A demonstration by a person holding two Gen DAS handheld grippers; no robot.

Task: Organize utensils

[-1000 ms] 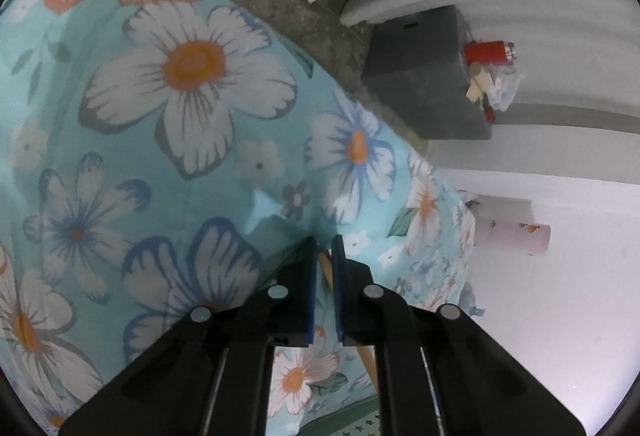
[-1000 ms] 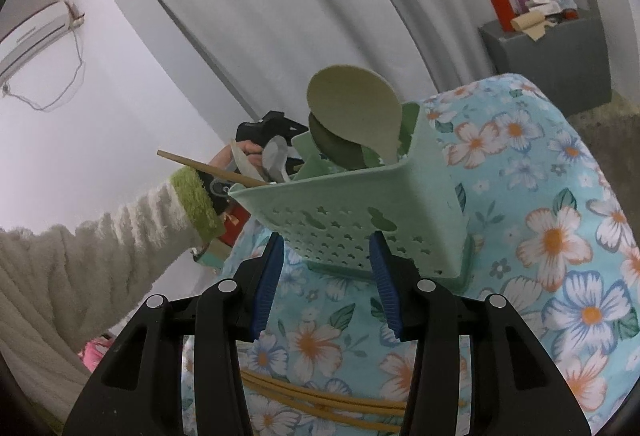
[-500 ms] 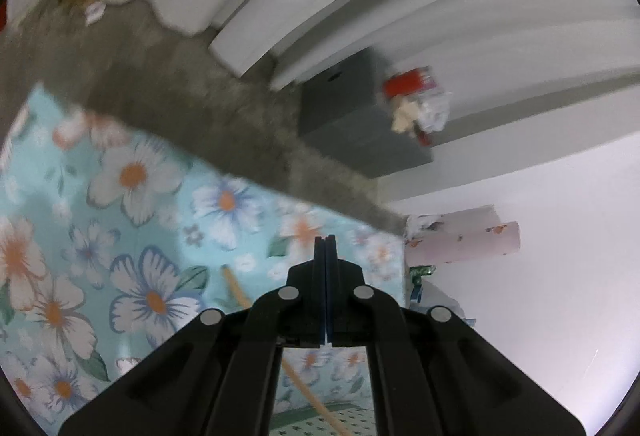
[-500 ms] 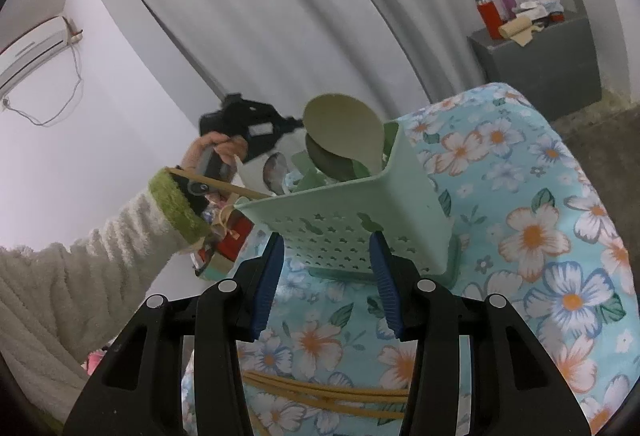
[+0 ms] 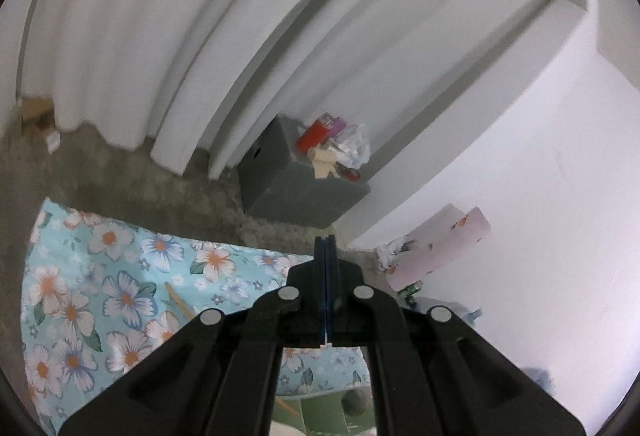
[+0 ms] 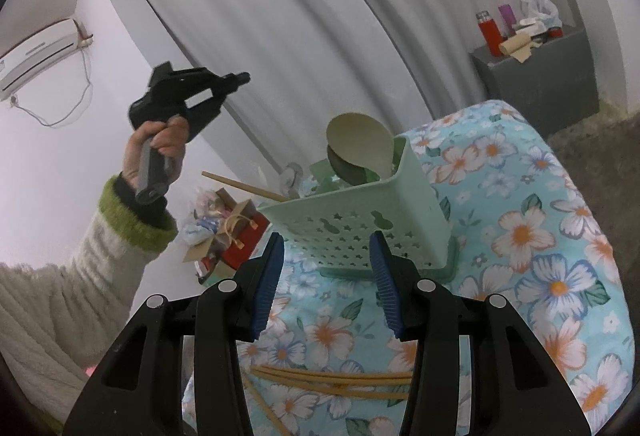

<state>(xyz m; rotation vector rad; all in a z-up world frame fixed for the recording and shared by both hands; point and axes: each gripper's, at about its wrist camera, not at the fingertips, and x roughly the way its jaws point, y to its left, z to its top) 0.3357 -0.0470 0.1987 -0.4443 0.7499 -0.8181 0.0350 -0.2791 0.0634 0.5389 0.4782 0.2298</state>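
Right claw (image 6: 326, 282) spread, empty; left claw (image 5: 325, 256) pressed together. Risk: nudging basket (image 6: 360, 220) tips it, spilling spoons (image 6: 360, 144), w/ chopsticks (image 6: 332, 380) left loose.

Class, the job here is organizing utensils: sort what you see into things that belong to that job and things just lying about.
Belongs to the job:
- green utensil basket
- pale spoon standing in it
- chopstick leaning out of it
- loose chopsticks on the floral cloth

Just lying about:
- red flask on the grey cabinet
- air conditioner
- pink roll
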